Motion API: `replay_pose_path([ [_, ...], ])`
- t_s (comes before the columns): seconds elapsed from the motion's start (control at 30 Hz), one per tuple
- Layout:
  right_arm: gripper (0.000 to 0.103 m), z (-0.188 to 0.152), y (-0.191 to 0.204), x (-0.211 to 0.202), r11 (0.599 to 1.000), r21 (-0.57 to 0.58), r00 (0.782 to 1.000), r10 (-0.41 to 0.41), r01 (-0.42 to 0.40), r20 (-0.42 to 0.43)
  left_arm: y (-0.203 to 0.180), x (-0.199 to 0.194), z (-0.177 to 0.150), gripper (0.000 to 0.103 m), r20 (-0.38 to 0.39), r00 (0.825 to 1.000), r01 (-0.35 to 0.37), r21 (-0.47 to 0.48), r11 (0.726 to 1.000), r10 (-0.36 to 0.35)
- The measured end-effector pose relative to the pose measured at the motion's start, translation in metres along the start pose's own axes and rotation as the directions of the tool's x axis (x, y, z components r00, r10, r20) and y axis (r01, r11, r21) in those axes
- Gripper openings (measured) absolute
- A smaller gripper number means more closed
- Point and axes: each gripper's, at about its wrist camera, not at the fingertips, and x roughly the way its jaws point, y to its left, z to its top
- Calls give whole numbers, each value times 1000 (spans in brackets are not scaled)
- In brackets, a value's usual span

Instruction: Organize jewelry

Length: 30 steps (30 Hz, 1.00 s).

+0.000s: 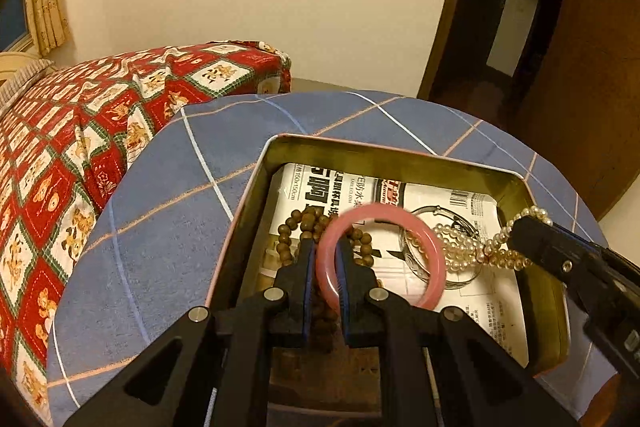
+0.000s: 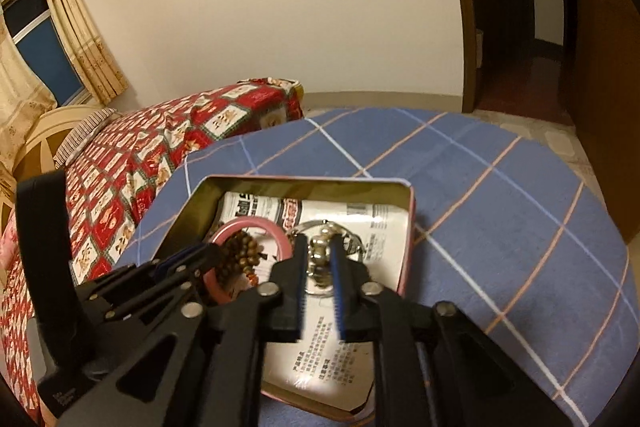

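A metal tin [image 1: 384,151] lined with printed paper sits on the blue checked table. My left gripper [image 1: 325,245] is shut on a pink bangle [image 1: 436,259], holding it tilted over brown wooden beads [image 1: 304,221] inside the tin. My right gripper [image 2: 319,241] is shut on a white pearl necklace [image 1: 468,247], which drapes over a silver bangle [image 1: 420,259] in the tin. In the right wrist view the pearls [image 2: 318,251] sit between the fingers, with the pink bangle [image 2: 276,229], the beads [image 2: 242,251] and the tin [image 2: 404,187] to the left.
The blue checked tablecloth [image 2: 500,227] covers a round table. A bed with a red patterned cover [image 1: 80,131] stands to the left. A dark doorway [image 1: 500,27] is at the back right.
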Motion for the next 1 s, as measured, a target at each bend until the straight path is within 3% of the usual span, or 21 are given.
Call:
replay_pose_path([
  [0.07, 44, -1, -3, -7, 1000, 19, 1000, 8, -8, 20, -2, -4, 1, 39, -7, 1000, -7, 6, 1000, 7],
  [0.13, 49, -1, -5, -18, 1000, 29, 999, 1, -3, 53, -1, -10, 0, 53, 13, 1000, -16, 0, 1000, 16],
  [0.4, 49, -10, -7, -55, 997, 62, 993, -49, 43, 104, 6, -47, -11, 55, 51, 999, -17, -31, 999, 19],
  [0.63, 49, -37, 4, -69, 997, 60, 995, -61, 56, 81, 4, -80, -32, 55, 71, 996, -59, -7, 998, 59],
  [0.8, 49, -56, 10, -80, 997, 41, 996, -67, 64, 65, 21, -105, -54, 55, 84, 993, -80, -41, 996, 83],
  [1.0, 49, -76, 15, -89, 997, 29, 997, -69, 68, 47, 46, -131, -88, 55, 103, 978, -176, -46, 983, 180],
])
